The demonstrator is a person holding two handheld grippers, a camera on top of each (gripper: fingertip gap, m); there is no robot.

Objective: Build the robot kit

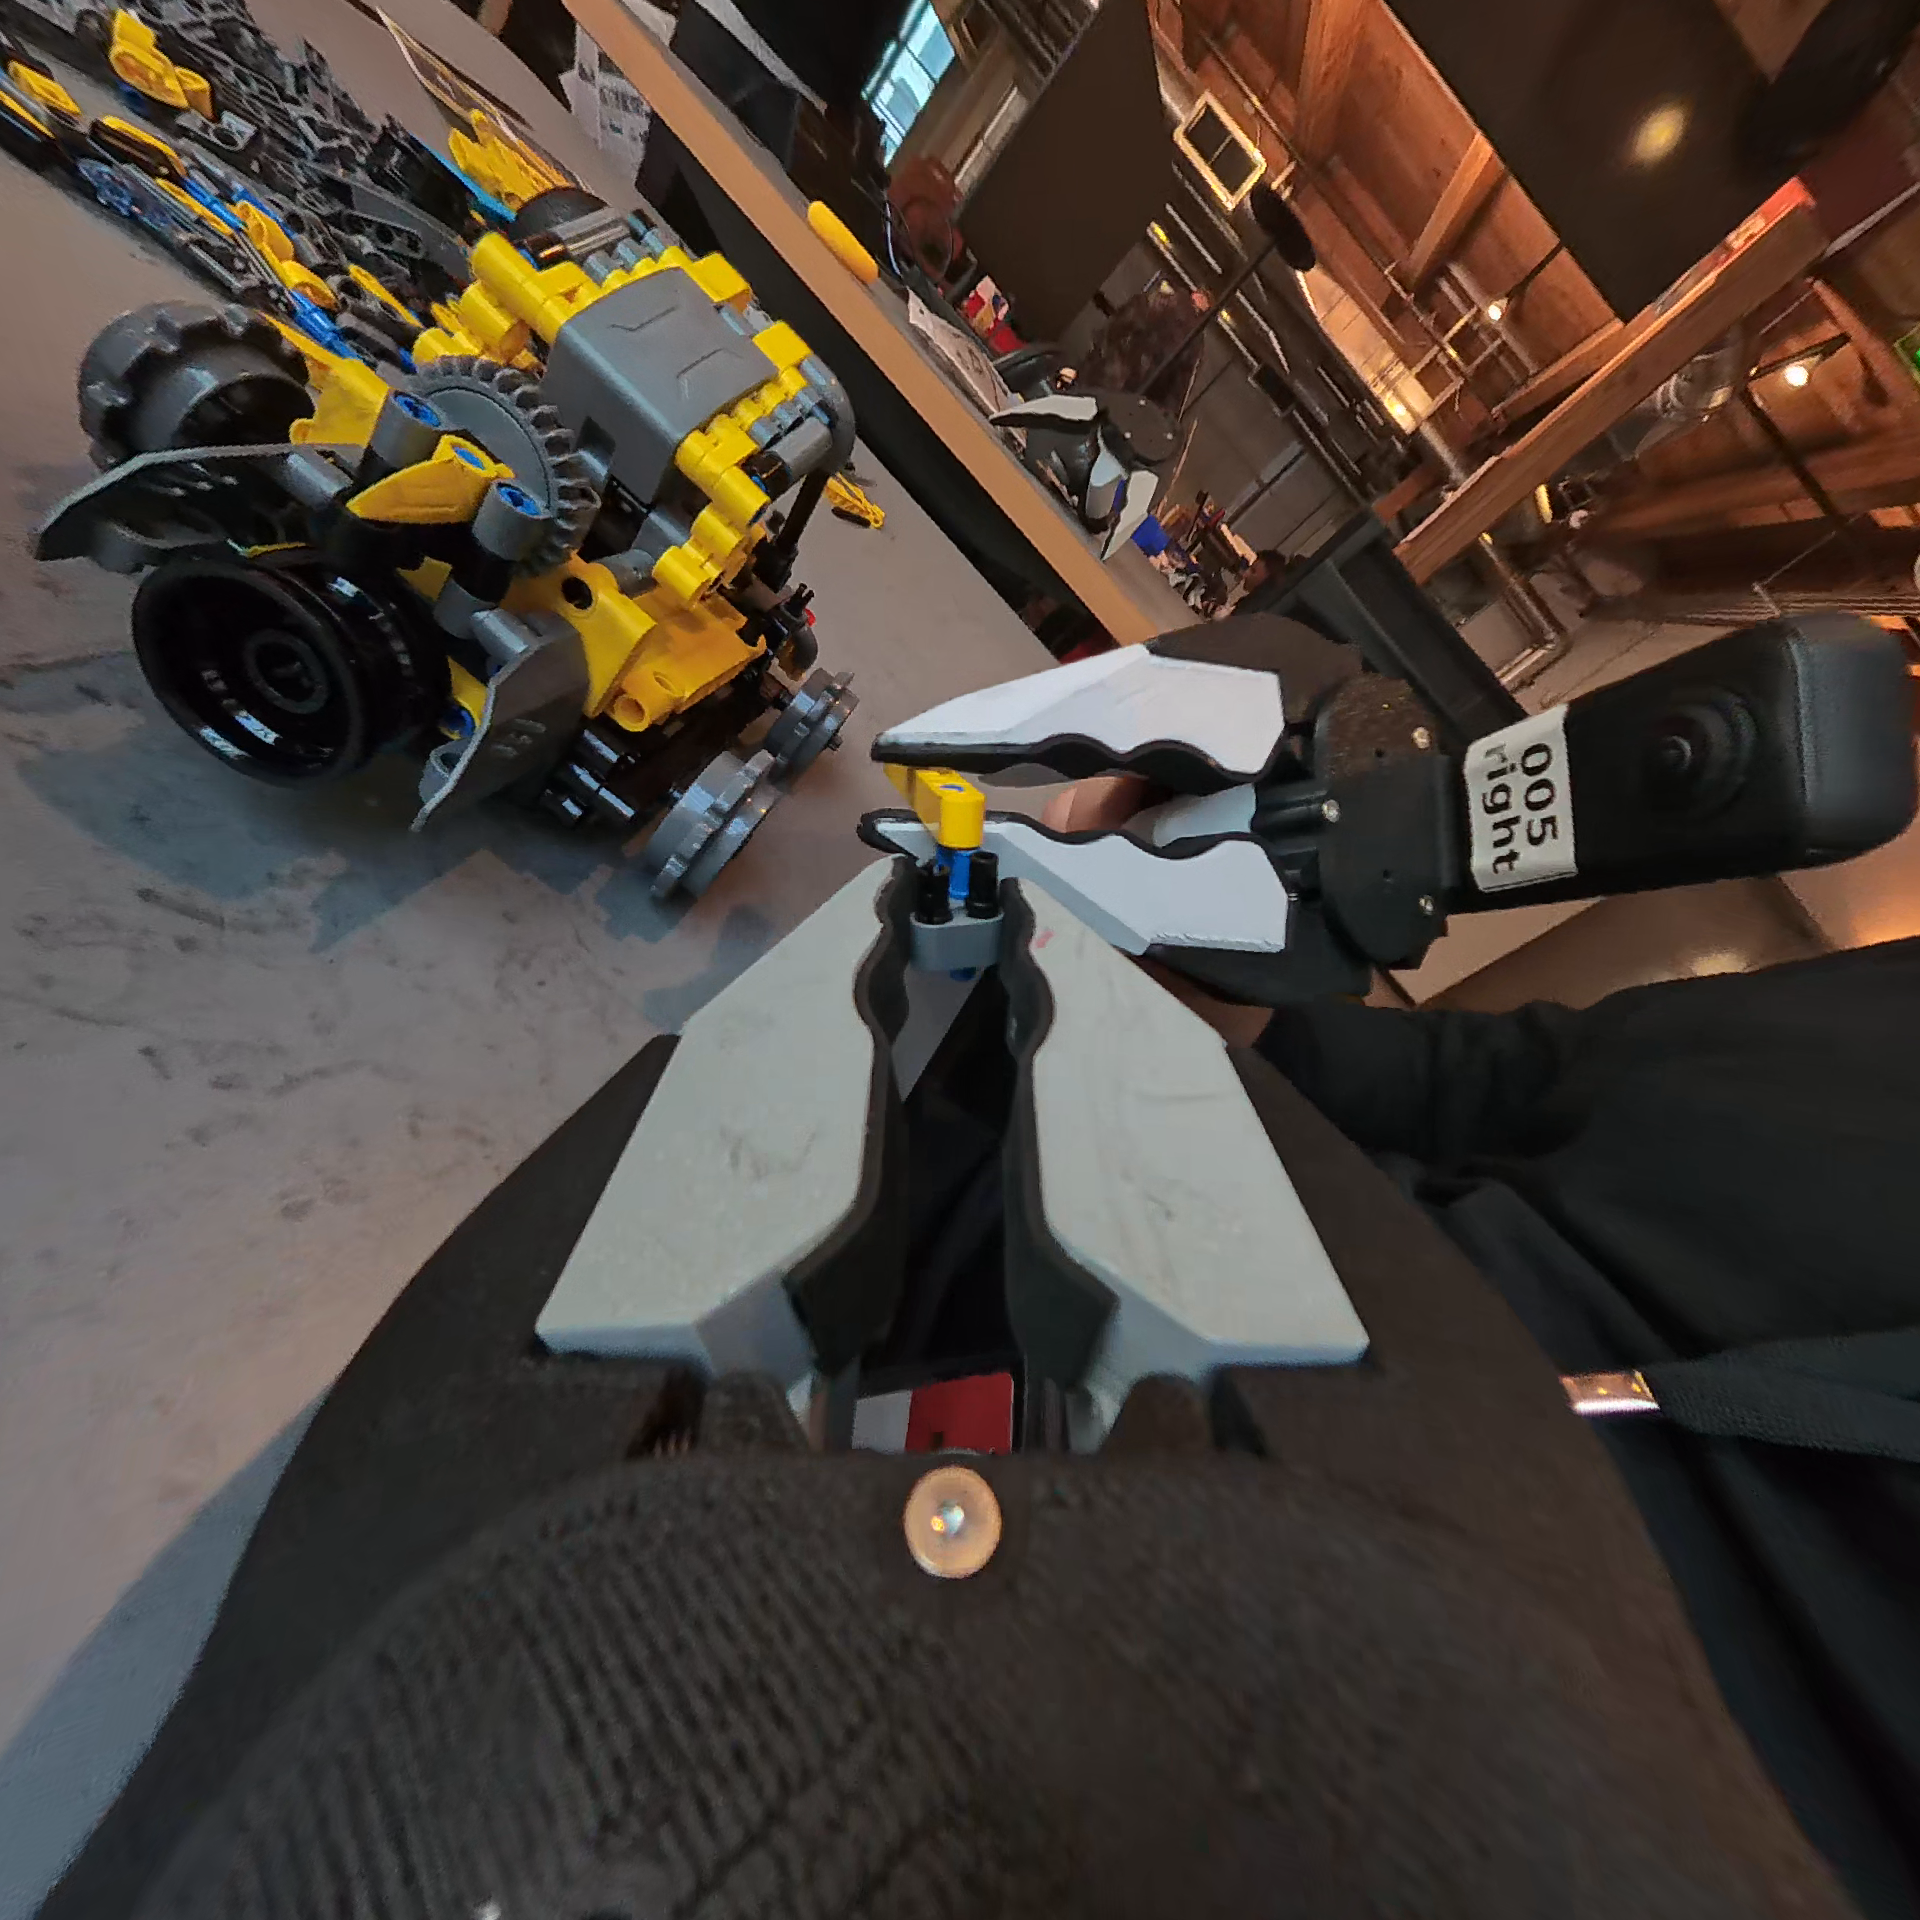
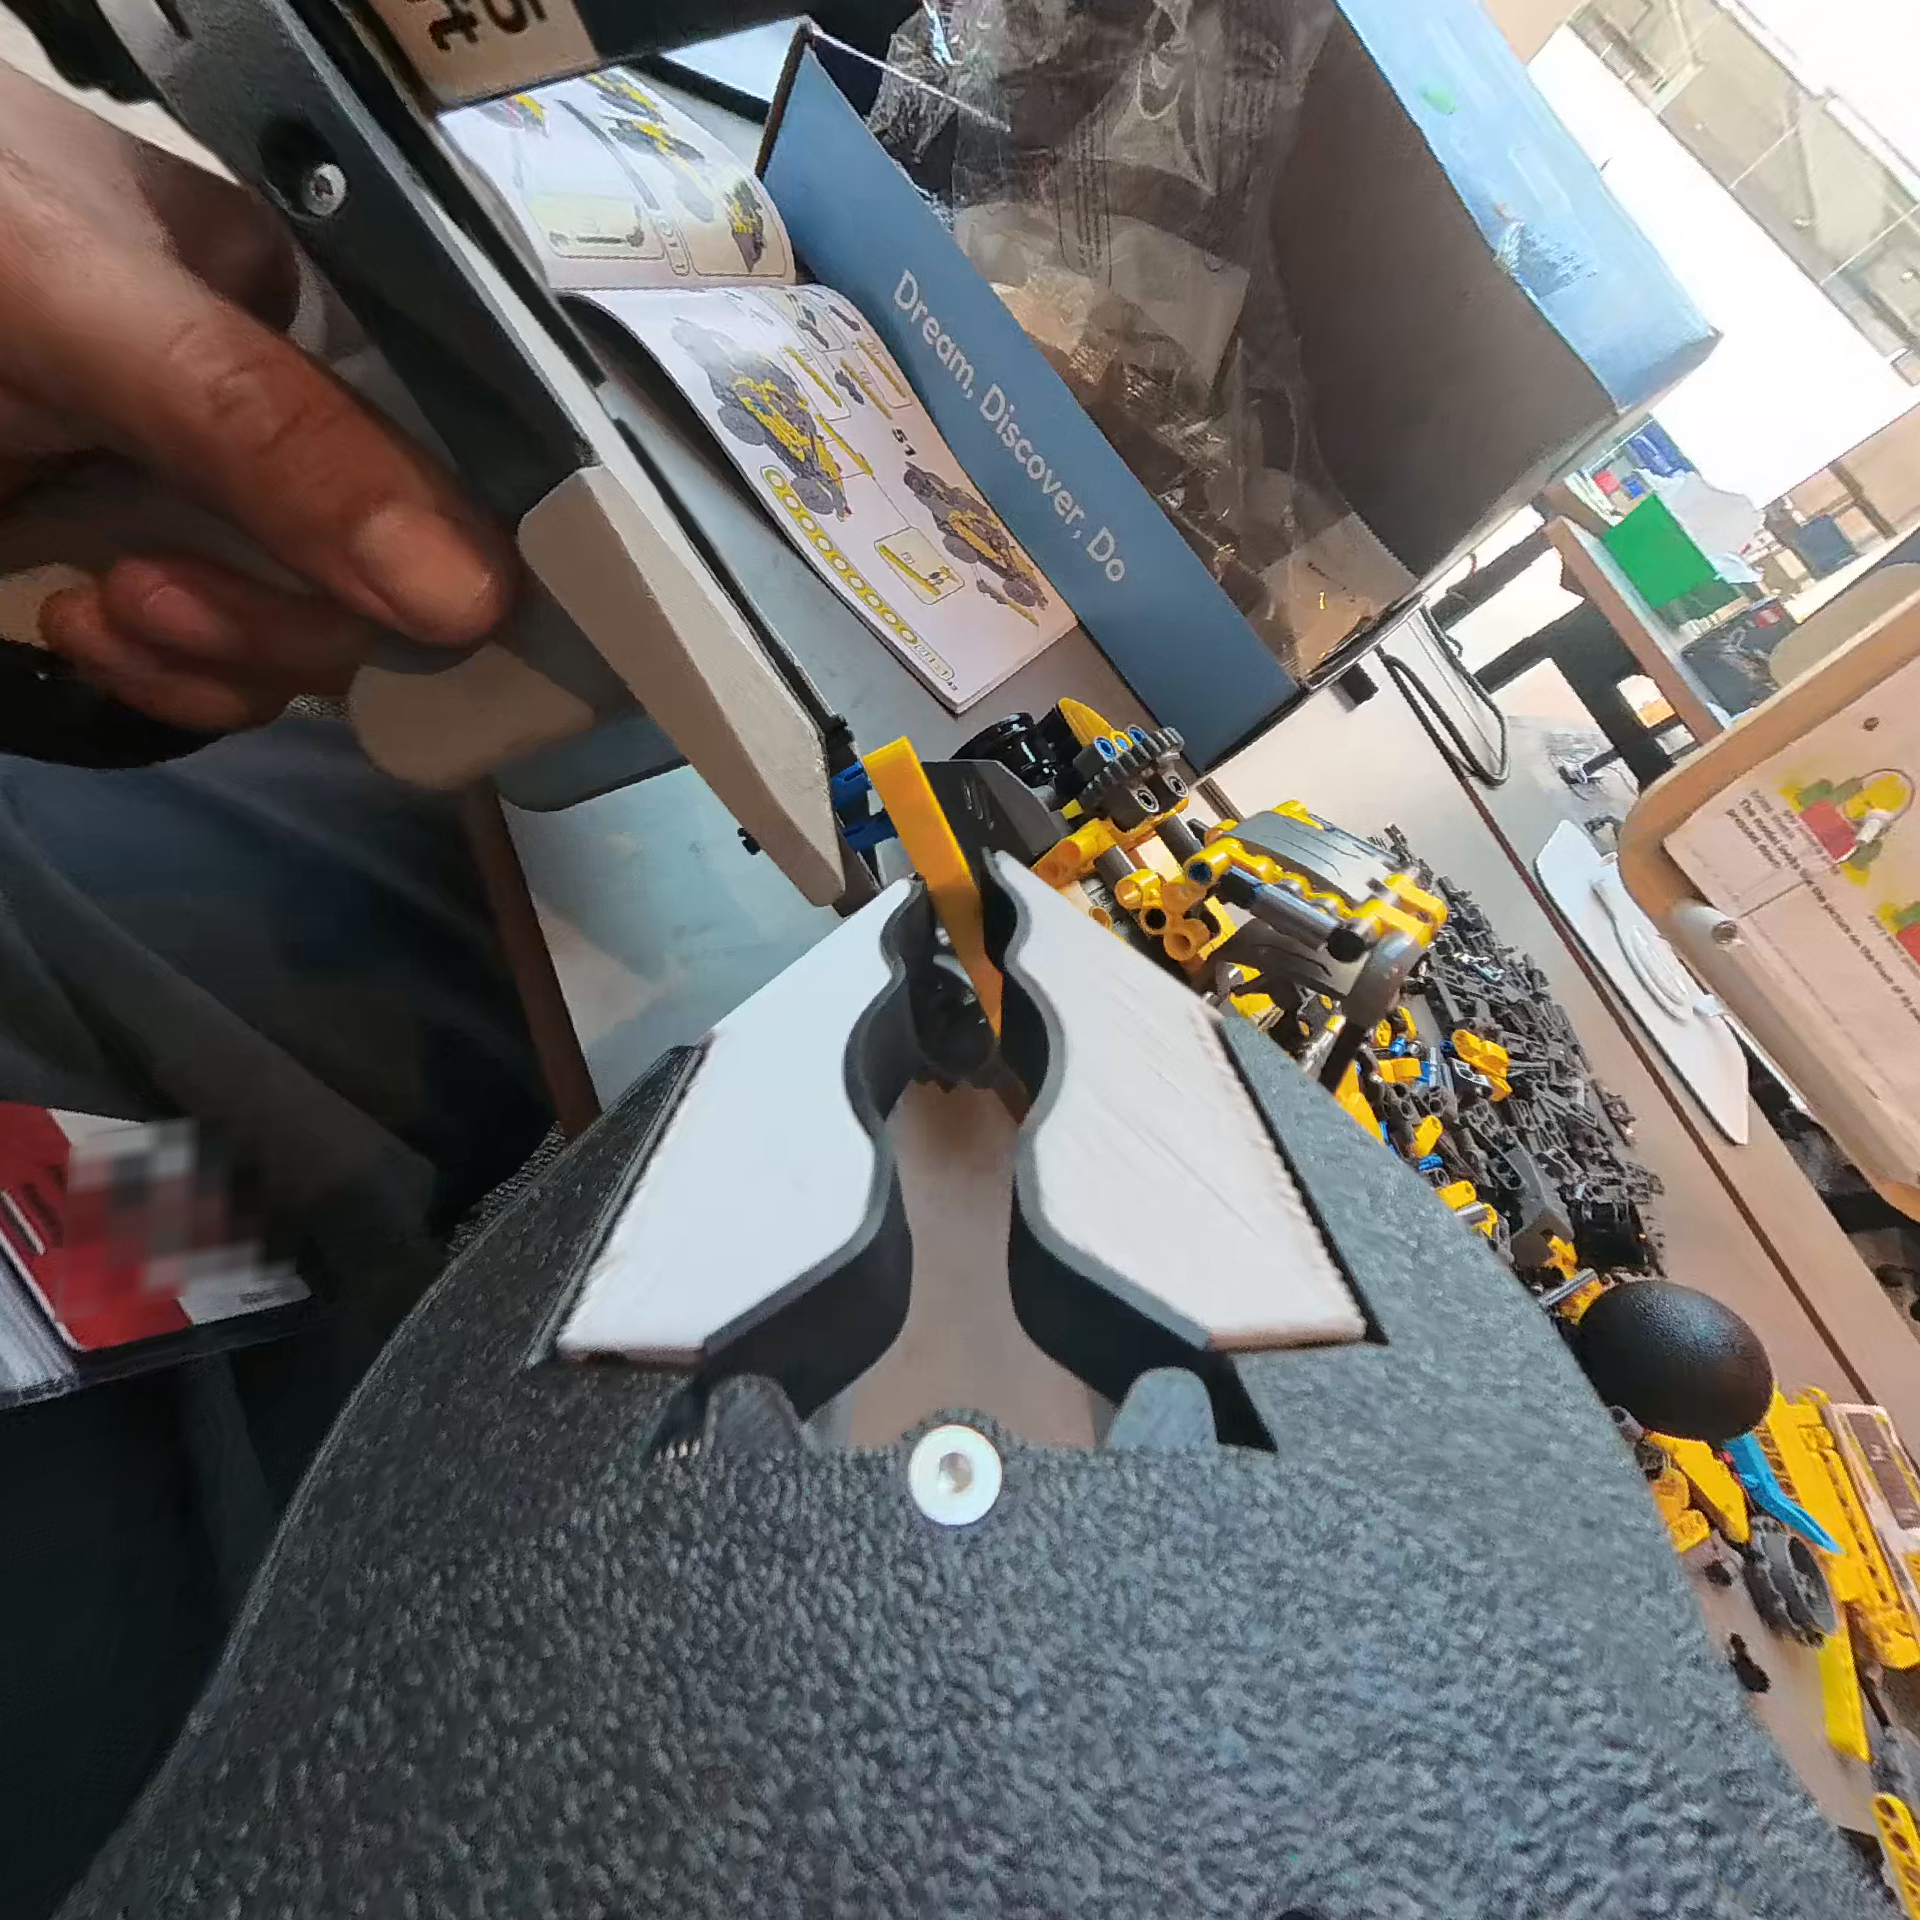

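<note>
My left gripper (image 1: 951,894) is shut on a small grey connector piece (image 1: 951,930) with black and blue pins sticking up from it. My right gripper (image 1: 883,790) comes in from the right and is shut on a thin yellow beam (image 1: 951,810), held right against the top of those pins. In the right wrist view the right gripper (image 2: 951,883) pinches the yellow beam (image 2: 930,831) edge-on. The left gripper's finger (image 2: 707,665) and a hand (image 2: 208,416) cross in from the upper left, with blue pins (image 2: 857,800) at its tip.
A half-built yellow and grey toy vehicle (image 1: 468,540) with black wheels stands on the grey table (image 1: 208,1039). Loose bricks (image 1: 208,156) lie beyond it. An open instruction booklet (image 2: 810,447), a blue cardboard box (image 2: 1039,468) and a pile of parts (image 2: 1507,1091) show in the right wrist view. Left and right tips are no more than a few centimetres apart.
</note>
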